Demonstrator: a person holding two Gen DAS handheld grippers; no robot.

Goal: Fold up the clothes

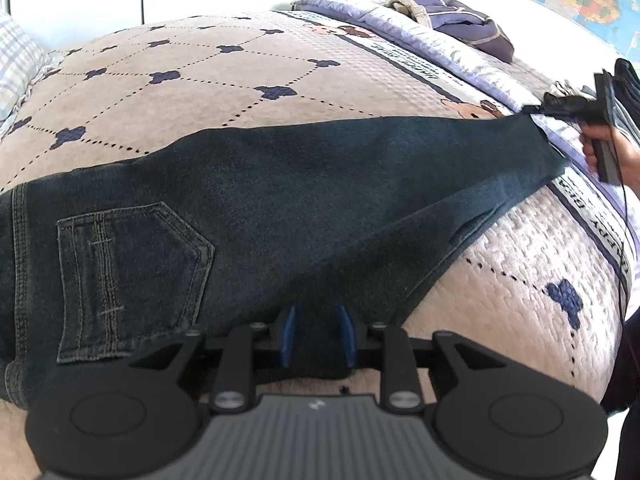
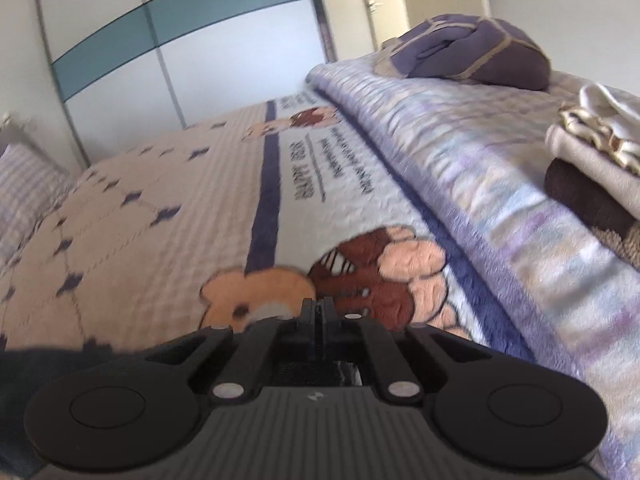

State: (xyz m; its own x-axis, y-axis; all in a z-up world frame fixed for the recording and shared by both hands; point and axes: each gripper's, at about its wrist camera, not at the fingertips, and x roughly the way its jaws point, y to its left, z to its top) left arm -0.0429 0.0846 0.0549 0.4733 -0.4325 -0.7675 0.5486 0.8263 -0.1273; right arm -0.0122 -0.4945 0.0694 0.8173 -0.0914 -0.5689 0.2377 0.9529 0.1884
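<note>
Denim is sitting between my left hand-held gripper point(image 1: 318, 334)'s slightly parted pads at the jeans point(image 1: 248, 200) crotch; my right hand-held gripper point(image 1: 534, 110), far ahead-right, is pinching the leg hem closed. Pulling now risks the loosely held crotch slipping across the bed point(image 1: 200, 80).

jeans point(image 1: 280, 200): dark blue denim, lying flat, back side up
pocket point(image 1: 128, 280): tan-stitched, sitting left of the left jaws
seat edge: lying between the left jaws, which are standing slightly apart around it
legs: stacked, stretching away from the left jaws toward the right jaws
hem point(image 1: 536, 120): reaching the closed right jaws
</note>
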